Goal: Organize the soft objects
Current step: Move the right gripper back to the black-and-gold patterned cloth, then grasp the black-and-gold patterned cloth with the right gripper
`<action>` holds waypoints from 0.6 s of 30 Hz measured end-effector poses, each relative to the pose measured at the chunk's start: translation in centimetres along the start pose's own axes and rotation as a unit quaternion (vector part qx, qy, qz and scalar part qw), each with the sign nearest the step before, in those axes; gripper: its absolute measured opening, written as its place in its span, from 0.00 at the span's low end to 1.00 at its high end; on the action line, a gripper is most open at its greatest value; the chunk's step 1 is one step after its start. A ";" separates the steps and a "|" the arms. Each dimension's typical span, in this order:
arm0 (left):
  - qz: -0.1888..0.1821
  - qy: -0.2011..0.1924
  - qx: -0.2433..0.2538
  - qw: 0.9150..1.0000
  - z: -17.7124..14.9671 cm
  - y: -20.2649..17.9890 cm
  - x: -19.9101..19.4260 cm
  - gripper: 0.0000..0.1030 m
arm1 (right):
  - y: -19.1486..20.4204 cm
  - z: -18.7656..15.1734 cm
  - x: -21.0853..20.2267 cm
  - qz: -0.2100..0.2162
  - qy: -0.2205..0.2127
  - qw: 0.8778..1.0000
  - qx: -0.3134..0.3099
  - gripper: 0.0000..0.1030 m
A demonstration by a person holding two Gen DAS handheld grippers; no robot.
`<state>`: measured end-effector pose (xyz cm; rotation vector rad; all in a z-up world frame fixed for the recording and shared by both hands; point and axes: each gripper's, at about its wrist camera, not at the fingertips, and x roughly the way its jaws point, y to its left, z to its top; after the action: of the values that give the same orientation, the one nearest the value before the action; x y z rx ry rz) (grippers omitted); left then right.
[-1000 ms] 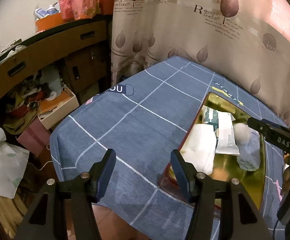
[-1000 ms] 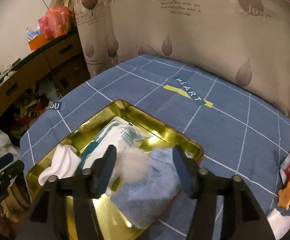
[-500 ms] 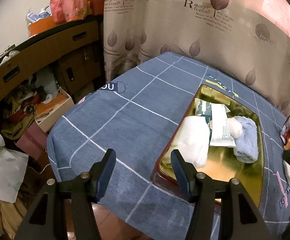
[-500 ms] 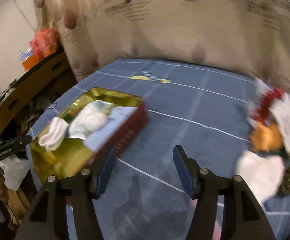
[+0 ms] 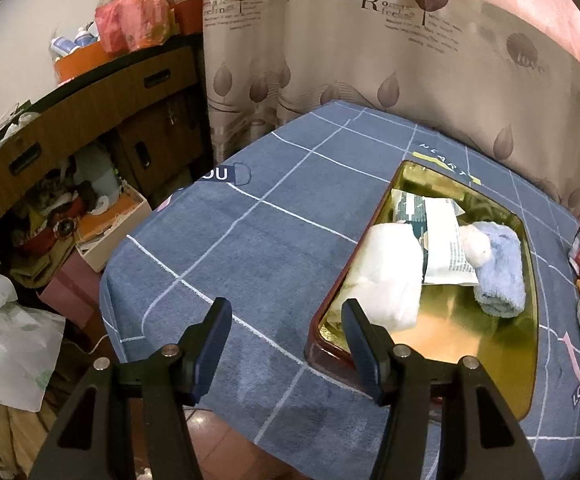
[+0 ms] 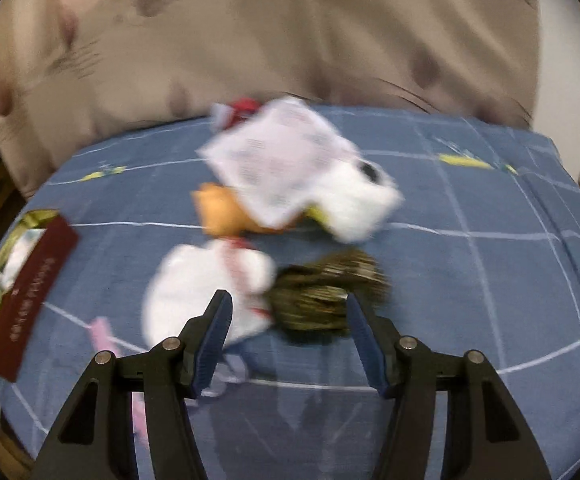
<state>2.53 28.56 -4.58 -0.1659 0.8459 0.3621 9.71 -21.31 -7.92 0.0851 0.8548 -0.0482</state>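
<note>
both grippers point steeply downward with jaws parted and nothing between the pads, the left gripper (image 5: 285, 338) showing its fingers at 6 o'clock in its own view, the right gripper (image 6: 287, 334) likewise at 6 o'clock in a motion-blurred view.

— What kind of place is this?
— A lived-in room of a home. A leaf-printed curtain (image 5: 370, 60) hangs behind a table under a blue checked tablecloth (image 5: 249, 248).
— What else shows it?
— A wooden cabinet with drawers (image 5: 89, 116) stands to the left, a red plastic bag (image 5: 131, 20) on top. Below sit an open cardboard box (image 5: 109, 232) of odds and ends and a crumpled white bag (image 5: 5, 340).
</note>
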 end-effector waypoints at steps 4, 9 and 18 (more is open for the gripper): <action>0.004 -0.006 0.011 1.000 -0.1 -0.5 0.0 0.57 | -1.7 -0.6 0.8 -0.009 0.006 1.000 0.015 0.58; 0.003 -0.013 0.027 1.000 -0.4 -1.3 -0.1 0.57 | -1.5 -0.5 2.1 -0.009 0.005 1.000 0.015 0.68; 0.002 -0.044 0.068 0.997 -0.9 -3.4 -1.2 0.57 | -1.0 0.7 4.5 -0.016 0.019 1.000 0.001 0.68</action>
<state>2.47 24.92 -4.26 -0.0211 0.7818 0.3118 13.07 -22.37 -10.90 0.0742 0.8950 -0.0777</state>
